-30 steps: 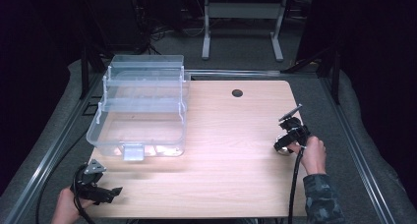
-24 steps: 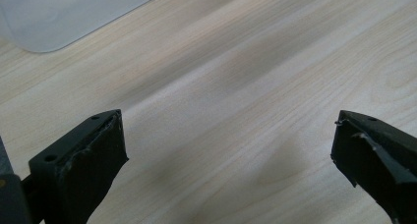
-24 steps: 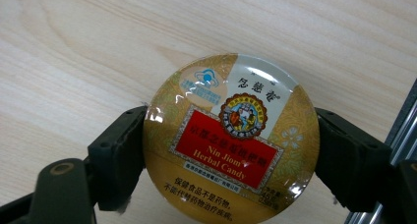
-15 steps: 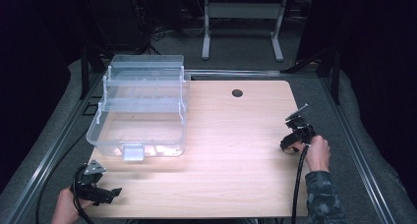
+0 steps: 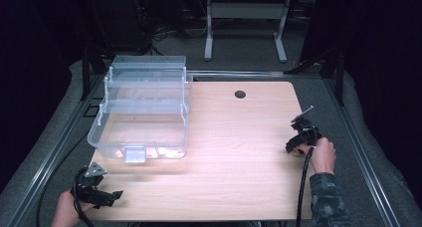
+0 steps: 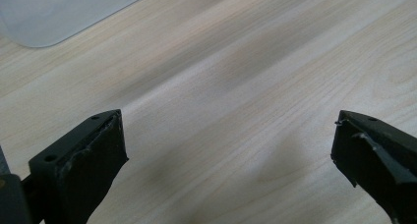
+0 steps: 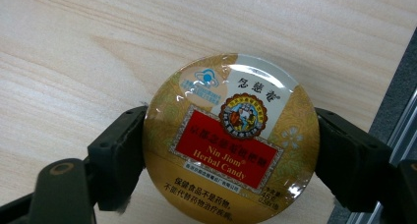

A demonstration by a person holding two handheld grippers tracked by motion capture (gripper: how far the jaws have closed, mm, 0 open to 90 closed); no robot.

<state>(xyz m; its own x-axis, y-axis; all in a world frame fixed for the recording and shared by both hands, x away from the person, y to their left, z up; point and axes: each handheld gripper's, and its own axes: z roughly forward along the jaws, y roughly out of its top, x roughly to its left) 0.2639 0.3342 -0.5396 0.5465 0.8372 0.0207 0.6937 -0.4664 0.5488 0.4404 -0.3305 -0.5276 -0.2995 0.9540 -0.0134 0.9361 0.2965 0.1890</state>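
- Right gripper (image 7: 228, 150): jaws clamp opposite edges of a round gold candy tin with a red label (image 7: 230, 138), face toward the camera.
- Directly beyond the tin: pale wooden tabletop (image 7: 98, 47), the gripper near its right edge.
- Left gripper (image 6: 228, 150): jaws wide apart, nothing between.
- Farther off, up-left: clear plastic tiered storage box (image 5: 142, 110).

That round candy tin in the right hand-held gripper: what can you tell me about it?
The candy tin is round, flat and gold, with a glossy lid that catches the light. A red label in the middle reads "Nin Jiom Herbal Candy", with Chinese characters, a small crest above and a pale patch at the top. The right hand-held gripper clamps it by its rim, one black jaw on each side, lid facing the camera, above the wooden table near its right edge.
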